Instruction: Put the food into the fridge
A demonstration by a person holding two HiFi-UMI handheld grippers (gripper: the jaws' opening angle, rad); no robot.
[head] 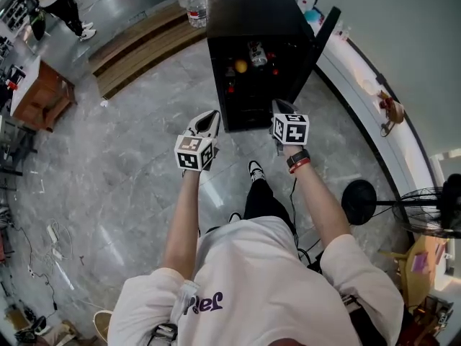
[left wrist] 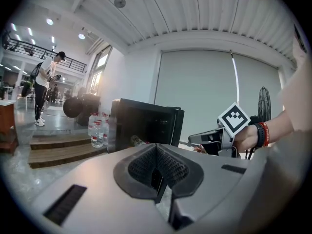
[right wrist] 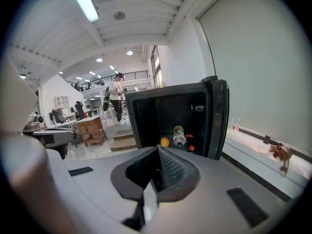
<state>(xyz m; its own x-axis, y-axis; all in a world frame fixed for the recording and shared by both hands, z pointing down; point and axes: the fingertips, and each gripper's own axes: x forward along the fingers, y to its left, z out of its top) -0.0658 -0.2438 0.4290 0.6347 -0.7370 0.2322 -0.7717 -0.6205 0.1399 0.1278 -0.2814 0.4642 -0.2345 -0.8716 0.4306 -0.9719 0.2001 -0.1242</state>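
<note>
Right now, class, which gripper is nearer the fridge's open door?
The right. The right gripper is in front of the fridge on the open door side; the left gripper is further off, by the opposite front corner.

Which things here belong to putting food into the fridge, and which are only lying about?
Job: black open-door fridge; round orange fruit and white-labelled bottle inside it.
Lying about: clear plastic water bottles on the wooden step; black standing fan; small wooden table.
</note>
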